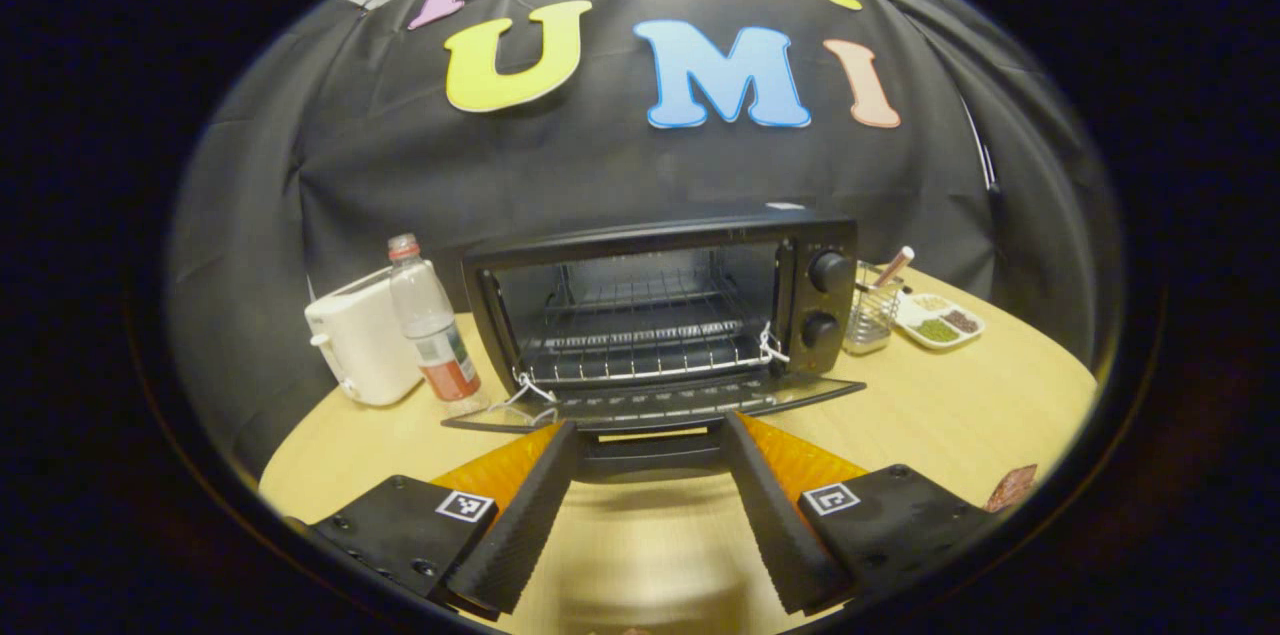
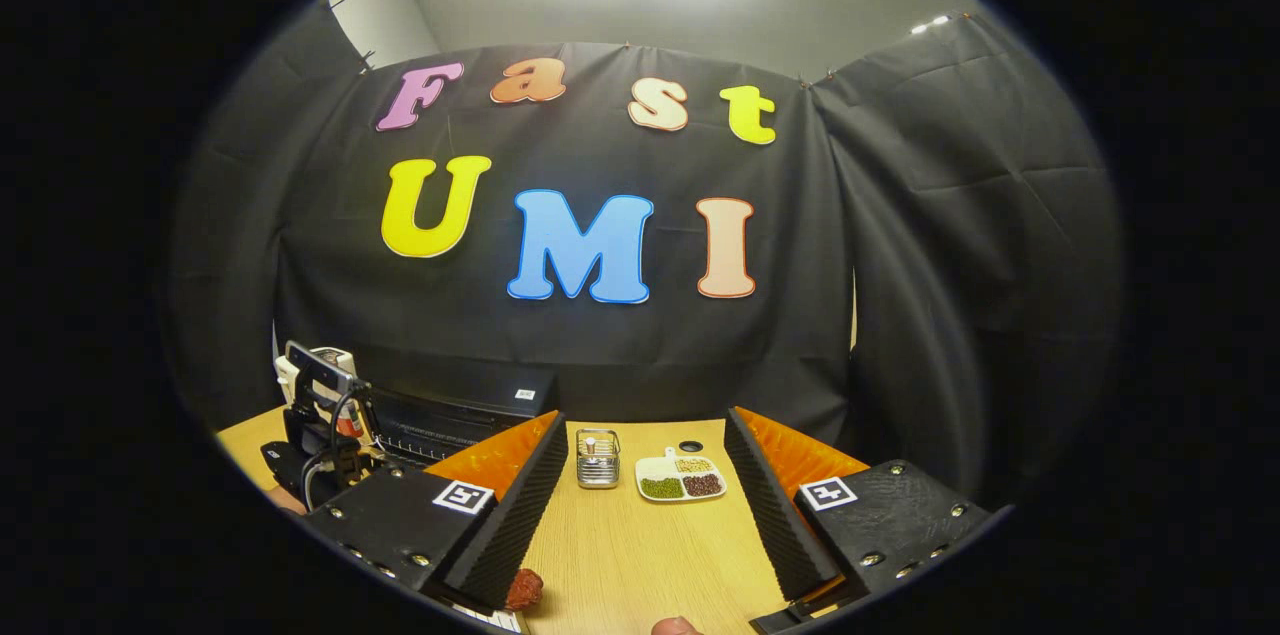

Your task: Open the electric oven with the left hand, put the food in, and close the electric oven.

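Observation:
The black electric oven (image 1: 660, 305) stands on the round wooden table (image 1: 950, 405) with its glass door (image 1: 660, 403) folded down flat and the wire rack (image 1: 640, 340) showing inside. My left gripper (image 1: 650, 427) is open just in front of the door, and the door's handle (image 1: 650, 455) lies between its fingertips. A reddish-brown piece of food (image 1: 1012, 487) rests near the table's right edge; in the right gripper view the food (image 2: 525, 587) lies low beside the left finger. My right gripper (image 2: 645, 425) is open and holds nothing, level above the table. Off to its left are the left gripper (image 2: 320, 435) and the oven (image 2: 460, 410).
A white toaster (image 1: 360, 340) and a plastic bottle (image 1: 430, 330) stand left of the oven. To the oven's right are a wire holder (image 1: 870, 315) and a divided white dish (image 1: 940, 320) of seeds, also in the right gripper view as holder (image 2: 598, 458) and dish (image 2: 680, 478).

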Tool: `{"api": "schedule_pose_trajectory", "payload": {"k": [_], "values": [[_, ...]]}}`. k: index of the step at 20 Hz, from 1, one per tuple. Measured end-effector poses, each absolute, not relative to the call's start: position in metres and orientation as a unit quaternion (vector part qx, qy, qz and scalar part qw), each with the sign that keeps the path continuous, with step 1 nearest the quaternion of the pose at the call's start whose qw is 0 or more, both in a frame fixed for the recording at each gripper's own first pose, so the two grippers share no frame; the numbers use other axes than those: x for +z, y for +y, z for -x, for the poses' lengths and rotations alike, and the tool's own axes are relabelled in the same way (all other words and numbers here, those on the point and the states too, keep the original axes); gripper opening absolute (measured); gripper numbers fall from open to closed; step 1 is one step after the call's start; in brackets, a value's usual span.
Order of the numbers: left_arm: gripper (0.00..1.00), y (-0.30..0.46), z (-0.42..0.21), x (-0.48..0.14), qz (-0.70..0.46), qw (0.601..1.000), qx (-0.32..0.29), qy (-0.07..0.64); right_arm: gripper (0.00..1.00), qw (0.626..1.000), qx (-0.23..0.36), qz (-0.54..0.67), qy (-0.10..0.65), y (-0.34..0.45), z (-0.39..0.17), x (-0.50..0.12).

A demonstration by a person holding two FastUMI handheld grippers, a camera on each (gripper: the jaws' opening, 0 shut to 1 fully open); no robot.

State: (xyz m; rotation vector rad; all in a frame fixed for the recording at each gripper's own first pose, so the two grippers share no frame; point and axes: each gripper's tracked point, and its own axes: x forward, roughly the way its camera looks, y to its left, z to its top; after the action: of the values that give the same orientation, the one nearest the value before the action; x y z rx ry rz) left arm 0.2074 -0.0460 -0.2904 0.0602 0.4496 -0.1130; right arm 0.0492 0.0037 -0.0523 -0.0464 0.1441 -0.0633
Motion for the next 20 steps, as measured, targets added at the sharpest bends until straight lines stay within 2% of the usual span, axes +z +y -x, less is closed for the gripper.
{"api": "schedule_pose_trajectory", "payload": {"k": [1,2,4,5,10,13,14,15,19,20], "values": [[1.00,-0.045,-0.204,-0.300,-0.032,0.971,-0.054,0.233,0.95,0.997,-0.029,0.023,0.073,0.004,-0.049,-0.053],[0.97,-0.045,-0.201,-0.307,-0.034,0.968,-0.052,0.241,0.95,0.997,-0.026,0.023,0.076,0.005,-0.048,-0.054],[1.00,-0.046,-0.194,-0.320,-0.033,0.965,-0.055,0.254,0.95,0.996,-0.020,0.024,0.084,0.007,-0.047,-0.058],[0.97,-0.047,-0.191,-0.325,-0.035,0.964,-0.056,0.258,0.95,0.996,-0.016,0.024,0.088,0.008,-0.046,-0.061],[0.97,-0.044,-0.179,-0.324,-0.031,0.963,-0.049,0.262,0.95,0.994,-0.002,0.023,0.111,0.012,-0.046,-0.074],[0.97,-0.042,-0.177,-0.291,-0.023,0.971,-0.046,0.235,0.96,0.990,0.020,0.012,0.139,0.020,-0.046,-0.089],[1.00,-0.042,-0.176,-0.275,-0.019,0.974,-0.047,0.220,0.96,0.989,0.027,0.005,0.145,0.023,-0.047,-0.093],[0.97,-0.040,-0.177,-0.257,-0.018,0.978,-0.047,0.204,0.96,0.988,0.034,-0.002,0.152,0.026,-0.048,-0.098],[0.96,-0.025,-0.170,-0.186,-0.016,0.989,-0.036,0.140,0.96,0.979,0.078,-0.037,0.185,0.047,-0.050,-0.126],[1.00,-0.019,-0.164,-0.169,-0.016,0.992,-0.031,0.125,0.96,0.976,0.087,-0.045,0.195,0.052,-0.050,-0.134]]}}
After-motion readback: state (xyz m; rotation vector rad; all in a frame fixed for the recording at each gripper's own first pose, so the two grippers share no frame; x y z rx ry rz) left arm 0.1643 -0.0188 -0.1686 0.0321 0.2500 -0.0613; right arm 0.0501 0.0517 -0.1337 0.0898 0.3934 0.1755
